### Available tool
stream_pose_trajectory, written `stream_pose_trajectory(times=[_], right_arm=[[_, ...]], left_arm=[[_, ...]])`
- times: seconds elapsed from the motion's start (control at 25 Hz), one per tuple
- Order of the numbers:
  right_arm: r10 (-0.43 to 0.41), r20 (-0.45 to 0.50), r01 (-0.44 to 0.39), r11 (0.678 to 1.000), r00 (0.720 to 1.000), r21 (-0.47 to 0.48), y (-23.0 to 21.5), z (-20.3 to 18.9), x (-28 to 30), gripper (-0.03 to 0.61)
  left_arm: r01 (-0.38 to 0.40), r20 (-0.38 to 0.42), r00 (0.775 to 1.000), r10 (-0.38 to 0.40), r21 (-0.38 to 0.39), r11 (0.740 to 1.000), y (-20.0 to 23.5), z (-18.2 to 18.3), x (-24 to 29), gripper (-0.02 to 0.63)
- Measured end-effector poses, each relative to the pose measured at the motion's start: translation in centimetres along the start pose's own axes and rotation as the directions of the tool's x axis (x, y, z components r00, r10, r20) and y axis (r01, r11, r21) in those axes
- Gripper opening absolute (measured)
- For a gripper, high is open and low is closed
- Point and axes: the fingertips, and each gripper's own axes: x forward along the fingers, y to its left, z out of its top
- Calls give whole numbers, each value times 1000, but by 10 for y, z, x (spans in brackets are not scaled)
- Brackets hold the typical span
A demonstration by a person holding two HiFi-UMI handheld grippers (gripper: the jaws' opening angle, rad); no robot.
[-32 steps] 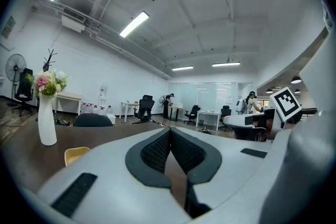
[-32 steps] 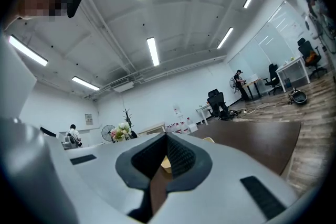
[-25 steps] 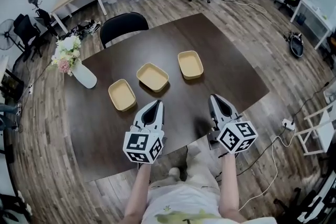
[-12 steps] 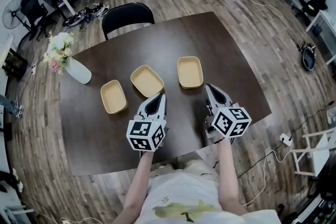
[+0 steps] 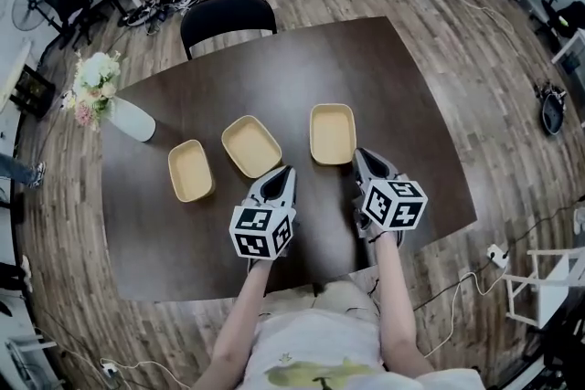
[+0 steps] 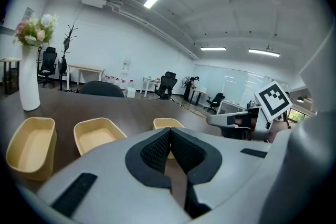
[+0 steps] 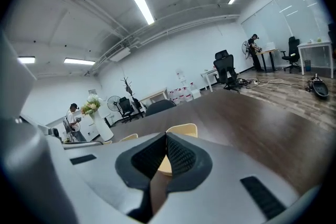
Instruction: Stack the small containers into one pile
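Grey left gripper (image 5: 285,169) and right gripper (image 5: 357,152): I am holding both with jaws together, empty, just beside shallow beige plastic containers (image 5: 250,145).

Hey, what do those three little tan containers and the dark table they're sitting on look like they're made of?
Left container, middle container and right container: likely moulded plastic or pressed fibre, matt beige. They have thin walls, rounded corners, an even colour and no glare.
Table: dark brown wood or wood-look laminate with a satin finish. It shows faint grain streaks and a soft sheen. Which of the two it is, I cannot tell.
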Motion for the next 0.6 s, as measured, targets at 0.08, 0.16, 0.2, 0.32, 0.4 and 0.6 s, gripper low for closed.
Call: stream_pose_trajectory(times=[0.08, 0.16, 0.2, 0.32, 0.4, 0.6], right_arm=[[-16, -40, 16, 1000, 999, -5, -6, -6, 13, 21], [-31, -77, 32, 999, 997, 5, -13, -11, 24, 23], [-42, -87, 44, 999, 995, 17, -18, -13, 30, 23], [-79, -90, 81, 996, 993, 21, -28, -13, 45, 25], [-100, -105, 101, 995, 989, 5, -35, -14, 56, 40], [-151, -149, 150, 989, 977, -19, -54, -24, 75, 166]], left_arm=[[-3, -23, 1000, 3, -6, 1000, 5, -4, 8, 25], [-4, -43, 999, 4, -12, 1000, 7, -8, 16, 25], [-3, -53, 999, 2, -10, 1000, 9, -9, 20, 25], [6, -70, 998, -6, -4, 1000, 16, -11, 30, 25], [9, -72, 997, -9, -9, 1000, 20, -11, 37, 25], [20, -72, 997, -22, -32, 999, 24, -12, 53, 25]])
